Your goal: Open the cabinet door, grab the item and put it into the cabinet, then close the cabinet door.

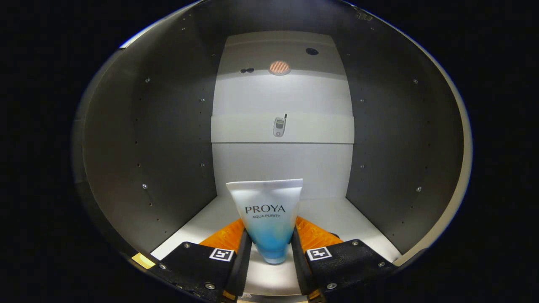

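The tongs (269,246) were inside the white cabinet (126,147), clamped on a white-to-blue plastic squeeze tube (268,219). Both fingers pressed the tube's narrow lower part, one on each side. Tube stood upright btwn the fingers w/ its wide flat crimped end up and its blue rounded end down. The blue end sat at or just above the cabinet's white bottom panel (362,227); couldn't tell if it touched. Dark lettering ran across the tube's middle.

Cabinet interior: grey-looking side walls (396,134) left & right, each w/ rows of small drilled holes and a few screw heads. White back panel (282,164) straight ahead, beyond the tube. A white horizontal rail (324,128) crossed the back panel about mid-height. On that rail, near its centre, was a small silver-grey object shaped like a flip phone w/ a short antenna (279,126); too small to say if it was a real item or a sticker.

Higher up on the back, a round orange-pink disc (279,67) sat in a shadowed band, w/ a small dark oval hole (311,51) above-right of it and a pair of tiny dark dots (246,70) to its left. Top of the cabinet was in shadow. A pale front edge (461,176) of the cabinet curved round the right side.
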Motion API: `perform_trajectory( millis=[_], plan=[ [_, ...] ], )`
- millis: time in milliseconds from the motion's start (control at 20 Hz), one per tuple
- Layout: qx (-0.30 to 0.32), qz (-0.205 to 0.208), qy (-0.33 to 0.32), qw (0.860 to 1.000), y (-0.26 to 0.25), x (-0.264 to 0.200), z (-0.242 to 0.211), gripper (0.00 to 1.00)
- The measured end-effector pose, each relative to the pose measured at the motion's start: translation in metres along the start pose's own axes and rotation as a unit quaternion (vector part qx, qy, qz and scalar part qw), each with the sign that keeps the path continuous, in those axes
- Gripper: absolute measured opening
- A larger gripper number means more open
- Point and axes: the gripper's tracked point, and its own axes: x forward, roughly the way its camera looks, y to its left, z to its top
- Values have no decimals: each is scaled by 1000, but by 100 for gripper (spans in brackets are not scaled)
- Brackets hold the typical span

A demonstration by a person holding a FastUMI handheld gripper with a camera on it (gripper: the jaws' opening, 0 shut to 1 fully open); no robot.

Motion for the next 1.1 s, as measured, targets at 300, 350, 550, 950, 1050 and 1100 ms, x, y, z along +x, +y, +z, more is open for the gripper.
perform_trajectory(
  millis=[300,350,550,950,1050,1100],
  plan=[
    [5,0,1,1000,-3,0,-6,52],
    [7,-3,4,1000,-2,0,-6,53],
    [-2,-5,-15,1000,1,-11,7,86],
    [-4,7,-52,999,15,-67,34,94],
    [-1,9,-51,999,17,-90,37,94],
    [5,9,-48,999,17,-104,36,94]
  ],
)
